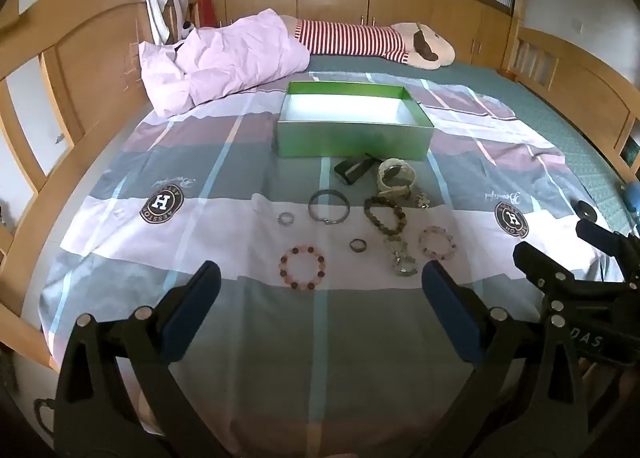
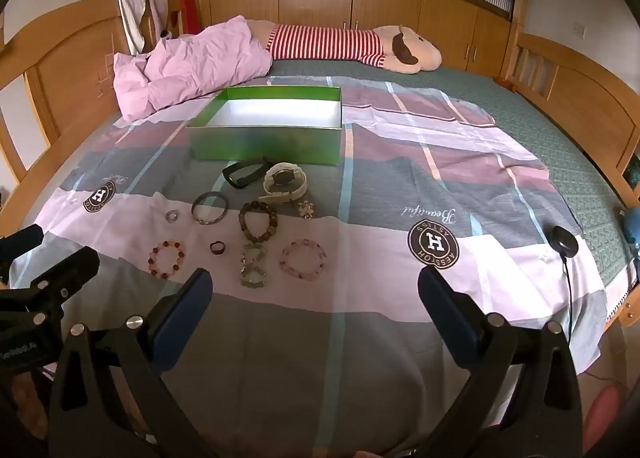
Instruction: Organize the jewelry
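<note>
Several pieces of jewelry lie on the bedsheet in front of an open green box (image 1: 352, 138) (image 2: 264, 142), which looks empty. Among them are a red bead bracelet (image 1: 303, 267) (image 2: 167, 254), a metal bangle (image 1: 329, 206) (image 2: 209, 207), a brown bead bracelet (image 1: 385, 214) (image 2: 258, 220), a pink bead bracelet (image 1: 437, 243) (image 2: 303, 259), a white watch (image 1: 396, 176) (image 2: 285, 180), a dark ring (image 1: 357, 245) (image 2: 217, 246) and a small silver ring (image 1: 286, 218) (image 2: 173, 215). My left gripper (image 1: 320, 278) is open and empty just short of the jewelry. My right gripper (image 2: 314, 282) is open and empty to the right of it.
A pink quilt (image 1: 224, 58) and a striped plush toy (image 1: 360, 38) lie behind the box. Wooden bed rails (image 1: 60, 106) run along both sides. A black round device with a cable (image 2: 564, 246) lies at the sheet's right edge.
</note>
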Demonstrator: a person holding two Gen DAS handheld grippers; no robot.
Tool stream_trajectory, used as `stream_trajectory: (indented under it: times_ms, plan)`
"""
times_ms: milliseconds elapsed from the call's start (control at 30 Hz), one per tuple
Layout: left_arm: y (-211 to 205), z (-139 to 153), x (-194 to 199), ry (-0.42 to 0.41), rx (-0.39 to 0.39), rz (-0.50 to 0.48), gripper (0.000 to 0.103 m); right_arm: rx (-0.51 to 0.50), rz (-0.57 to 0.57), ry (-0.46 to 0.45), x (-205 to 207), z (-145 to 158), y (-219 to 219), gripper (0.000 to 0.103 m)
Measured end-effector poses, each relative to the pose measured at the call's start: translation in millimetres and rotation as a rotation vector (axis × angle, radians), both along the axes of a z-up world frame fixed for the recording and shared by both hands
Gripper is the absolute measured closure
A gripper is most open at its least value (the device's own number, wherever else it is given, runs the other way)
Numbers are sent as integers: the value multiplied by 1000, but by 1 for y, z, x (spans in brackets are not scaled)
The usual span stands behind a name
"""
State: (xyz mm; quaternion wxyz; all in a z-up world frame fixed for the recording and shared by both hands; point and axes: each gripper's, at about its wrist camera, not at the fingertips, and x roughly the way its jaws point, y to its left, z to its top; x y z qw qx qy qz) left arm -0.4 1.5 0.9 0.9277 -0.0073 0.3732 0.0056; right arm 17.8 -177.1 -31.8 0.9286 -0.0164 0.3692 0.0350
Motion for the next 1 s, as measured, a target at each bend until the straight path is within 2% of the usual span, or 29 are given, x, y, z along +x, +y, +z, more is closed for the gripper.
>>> stream_trajectory:
  times_ms: [200,267,1000]
  plan:
    - [6,3,-6,-3,-33,24,4,0,3,4,0,0,0,2]
    - [4,-2,0,15,-31,-2,4,-1,5,5,0,0,0,2]
    - [3,-1,1,17,-14,0,4,-1,0,4,0,0,0,2]
